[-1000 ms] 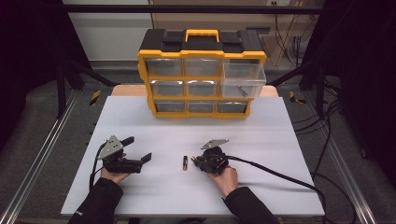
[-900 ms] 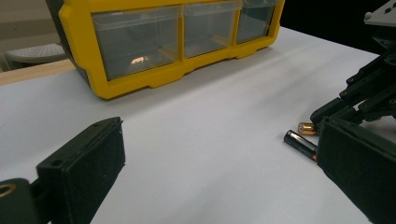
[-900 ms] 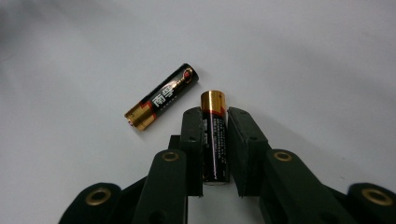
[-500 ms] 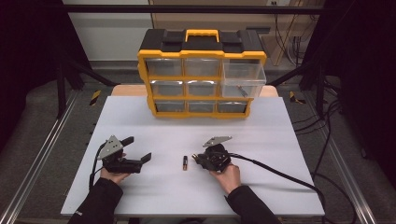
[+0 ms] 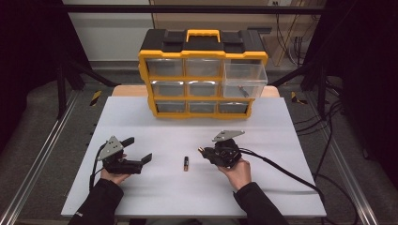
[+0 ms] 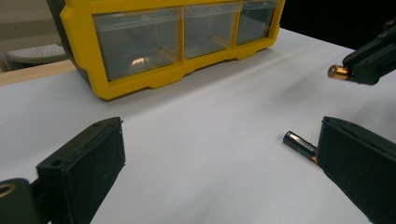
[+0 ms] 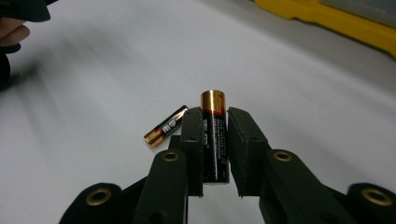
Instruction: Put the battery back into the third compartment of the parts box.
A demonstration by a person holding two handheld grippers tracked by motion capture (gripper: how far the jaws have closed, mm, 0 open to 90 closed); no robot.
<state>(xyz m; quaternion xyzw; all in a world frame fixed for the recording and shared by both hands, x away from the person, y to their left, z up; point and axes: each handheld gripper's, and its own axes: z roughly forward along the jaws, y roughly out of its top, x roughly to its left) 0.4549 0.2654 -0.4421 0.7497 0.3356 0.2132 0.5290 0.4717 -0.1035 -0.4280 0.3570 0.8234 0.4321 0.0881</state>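
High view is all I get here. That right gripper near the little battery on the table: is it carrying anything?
Observer: Yes. The right gripper is shut on a larger battery, gold cap pointing out past the jaws.
Operator: And the small one on the table?
Observer: The small battery has a black and copper wrapper with white lettering.
Operator: Is the left gripper about to grab it?
Observer: The left gripper stands open, the small battery's end just showing beside one jaw.

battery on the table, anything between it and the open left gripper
Nothing visible. The battery lies on bare table beside the left gripper's open jaws. The right gripper, shut on another battery, is off to the side.
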